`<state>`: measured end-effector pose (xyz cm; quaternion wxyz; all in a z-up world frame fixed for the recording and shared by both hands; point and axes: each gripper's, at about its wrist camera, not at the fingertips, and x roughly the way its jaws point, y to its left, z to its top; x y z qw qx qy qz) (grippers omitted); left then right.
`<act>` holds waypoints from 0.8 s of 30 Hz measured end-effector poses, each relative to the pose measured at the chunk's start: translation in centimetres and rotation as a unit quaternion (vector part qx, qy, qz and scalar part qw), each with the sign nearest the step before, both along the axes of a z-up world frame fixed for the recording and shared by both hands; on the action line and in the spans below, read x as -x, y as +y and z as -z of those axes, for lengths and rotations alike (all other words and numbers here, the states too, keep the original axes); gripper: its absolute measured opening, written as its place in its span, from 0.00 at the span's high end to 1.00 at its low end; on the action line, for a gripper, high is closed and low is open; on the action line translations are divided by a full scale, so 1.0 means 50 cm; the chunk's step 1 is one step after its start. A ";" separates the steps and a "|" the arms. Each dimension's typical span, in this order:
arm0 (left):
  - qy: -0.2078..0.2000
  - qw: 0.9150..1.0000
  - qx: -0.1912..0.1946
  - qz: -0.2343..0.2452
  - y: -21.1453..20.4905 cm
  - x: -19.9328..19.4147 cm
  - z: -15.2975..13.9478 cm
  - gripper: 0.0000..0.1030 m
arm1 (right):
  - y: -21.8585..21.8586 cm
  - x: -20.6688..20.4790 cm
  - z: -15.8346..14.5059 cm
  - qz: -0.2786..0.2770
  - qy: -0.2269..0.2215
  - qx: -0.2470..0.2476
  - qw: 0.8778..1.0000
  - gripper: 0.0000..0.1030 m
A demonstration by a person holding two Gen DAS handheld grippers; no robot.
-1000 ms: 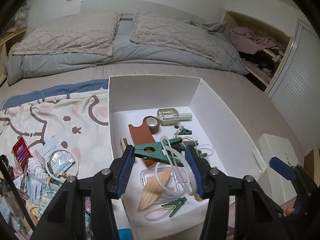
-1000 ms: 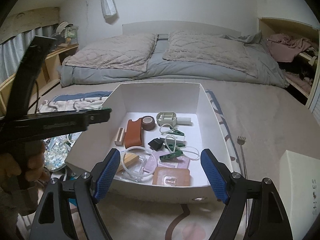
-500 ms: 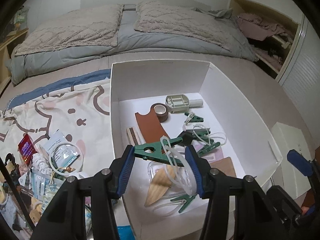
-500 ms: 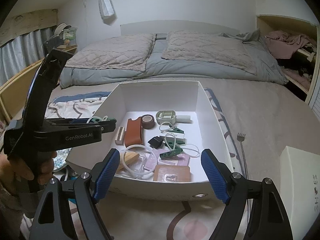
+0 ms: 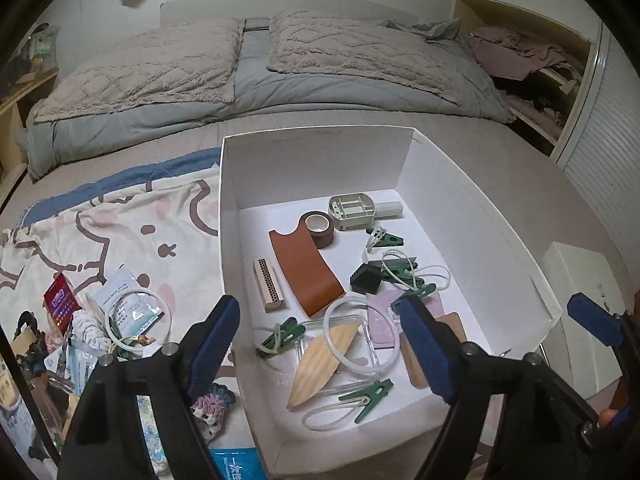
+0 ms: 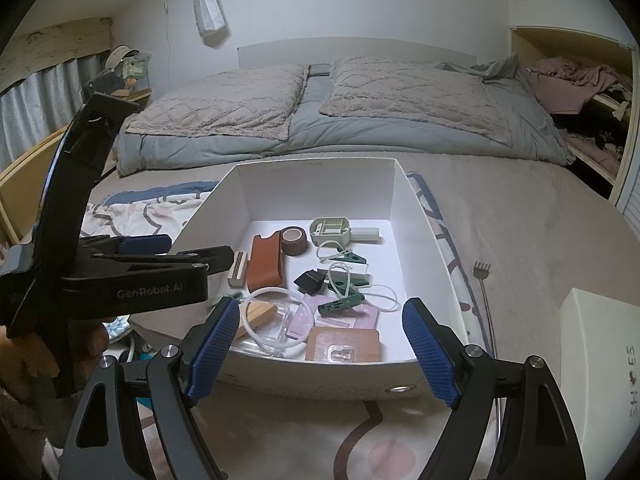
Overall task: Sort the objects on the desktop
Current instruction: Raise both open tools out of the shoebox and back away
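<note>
Left hand-held gripper [image 5: 320, 344] hovering over the near end of the white cardboard box [image 5: 496, 216] on the bed, jaws opening, blue pads [image 5: 216, 332] spread wide with nothing pressed between them. Green clothespin with a white loop [image 5: 280, 334] lying loose on the box floor, below and between the pads, just beside the clear plastic tray [image 5: 340, 344] that carries a wooden leaf-shaped piece [image 5: 324, 364]. Farther in: brown leather piece [image 5: 304, 272], brown tape roll [image 5: 318, 228], more green clothespins [image 5: 400, 270] tangled with white loops. Heap of packets and bracelets [image 5: 120, 312] left of the box on the cartoon blanket [image 5: 120, 224]. Right hand-held gripper [image 6: 320, 348] before the box's near wall, outside it, jaws wide and empty, pointing in over the clutter.
</note>
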<state>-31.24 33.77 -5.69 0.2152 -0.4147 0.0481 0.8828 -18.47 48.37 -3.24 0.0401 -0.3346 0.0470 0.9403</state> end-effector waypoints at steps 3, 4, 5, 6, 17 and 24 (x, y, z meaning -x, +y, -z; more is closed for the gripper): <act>0.000 1.000 -0.001 0.002 -0.002 -0.002 -0.003 0.20 | 0.000 -0.001 -0.001 0.001 0.000 -0.001 1.000 0.19; 0.001 1.000 -0.001 0.001 -0.004 -0.004 -0.004 0.20 | 0.000 -0.001 -0.002 0.001 0.000 -0.001 1.000 0.19; 0.001 1.000 -0.001 0.002 -0.004 -0.005 -0.005 0.20 | -0.001 -0.002 -0.003 0.001 0.000 -0.001 1.000 0.19; 0.002 1.000 -0.002 0.002 -0.004 -0.006 -0.007 0.20 | -0.001 -0.002 -0.003 0.001 0.000 -0.001 1.000 0.19; 0.012 1.000 -0.012 0.006 -0.019 -0.027 -0.035 0.20 | -0.003 -0.016 -0.023 0.012 0.007 -0.005 1.000 0.19; 0.016 1.000 -0.023 0.001 -0.045 -0.045 -0.054 0.19 | -0.005 -0.031 -0.044 0.023 0.019 -0.014 0.999 0.19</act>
